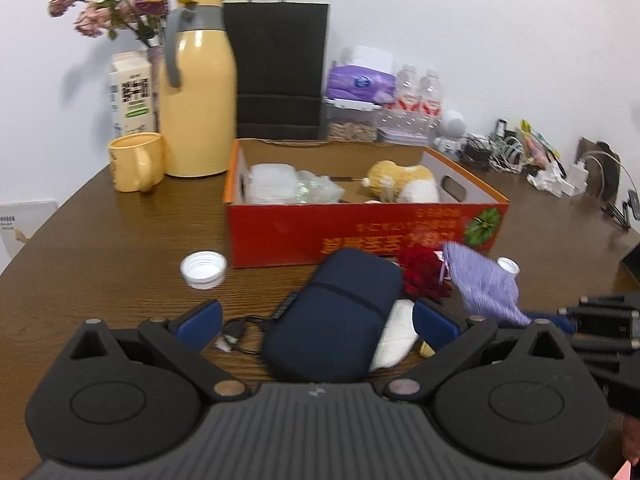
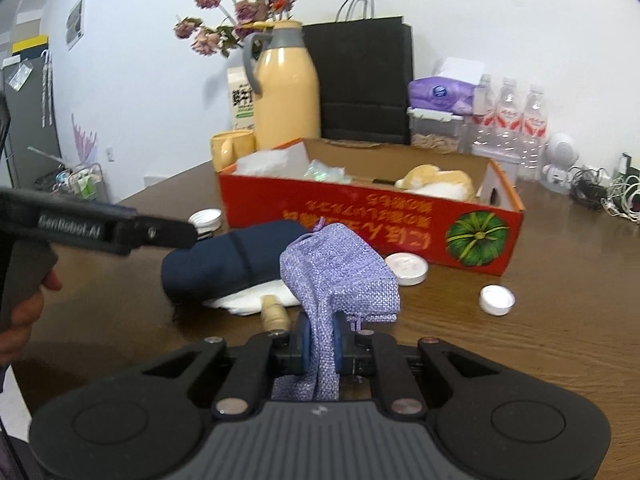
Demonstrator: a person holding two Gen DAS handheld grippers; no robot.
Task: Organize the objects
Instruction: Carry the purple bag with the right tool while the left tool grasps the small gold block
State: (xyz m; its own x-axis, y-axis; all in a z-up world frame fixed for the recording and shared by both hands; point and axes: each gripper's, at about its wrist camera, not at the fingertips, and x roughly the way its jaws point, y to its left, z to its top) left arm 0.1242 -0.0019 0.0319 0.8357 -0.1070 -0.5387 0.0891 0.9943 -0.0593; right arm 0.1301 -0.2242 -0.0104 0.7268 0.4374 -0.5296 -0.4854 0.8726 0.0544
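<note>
Pouch (image 2: 340, 268): lilac woven fabric, drawstring top, crumpled, clamped in right gripper (image 2: 320, 346) jaws; left gripper (image 1: 316, 322) jaws spread wide.

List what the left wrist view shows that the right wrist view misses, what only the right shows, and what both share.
Only the left wrist view: the open left gripper, a black cable, a red flower.
Only the right wrist view: the right gripper shut on the purple pouch, and a grey cabinet.
Both: the orange box, navy case, yellow thermos.
</note>
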